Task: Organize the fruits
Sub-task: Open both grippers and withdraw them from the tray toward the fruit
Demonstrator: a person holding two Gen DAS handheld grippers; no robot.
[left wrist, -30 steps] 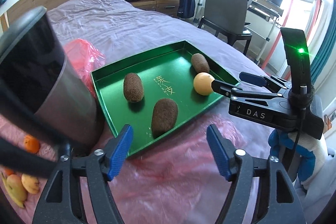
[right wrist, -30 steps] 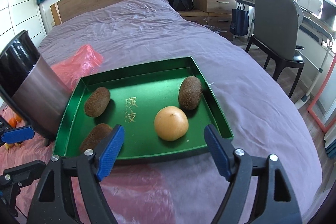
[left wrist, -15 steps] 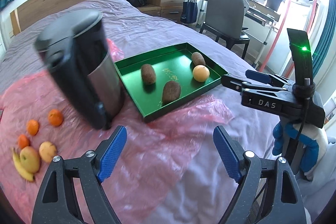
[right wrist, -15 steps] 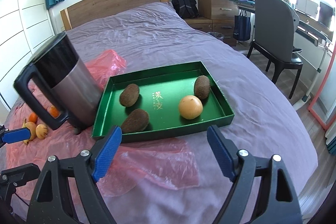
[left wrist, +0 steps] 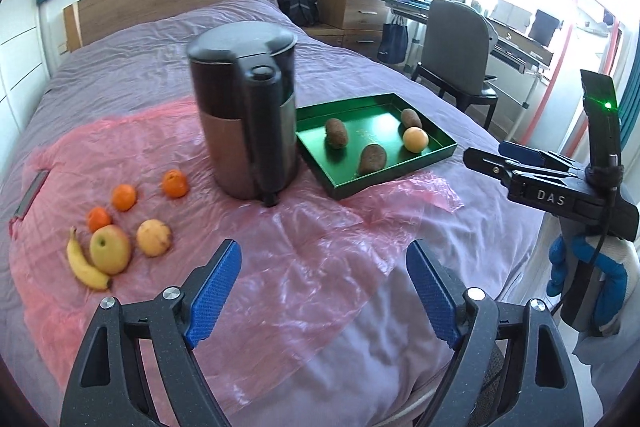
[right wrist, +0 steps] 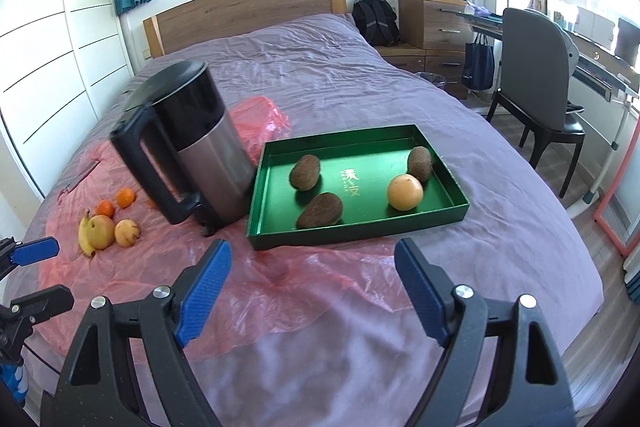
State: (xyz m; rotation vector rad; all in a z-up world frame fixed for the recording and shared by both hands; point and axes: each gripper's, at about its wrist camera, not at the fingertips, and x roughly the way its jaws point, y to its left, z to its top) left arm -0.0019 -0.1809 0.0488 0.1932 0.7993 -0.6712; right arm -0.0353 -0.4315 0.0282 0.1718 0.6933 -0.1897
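Both tools, left [left wrist: 324, 291] and right [right wrist: 312, 291], have drawn back open-jawed from the green tray [right wrist: 456, 215], exposing loose fruit [left wrist: 110, 247] left to gather.

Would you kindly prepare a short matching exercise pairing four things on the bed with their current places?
Things:
1. banana
2. orange fruit
3. kettle
4. backpack

Places:
A. inside the green tray
B. upright on the pink plastic sheet, left of the tray
C. on the floor beside the headboard
D. against the apple, on the sheet

Pairs: 1-D, 2-A, 3-B, 4-C
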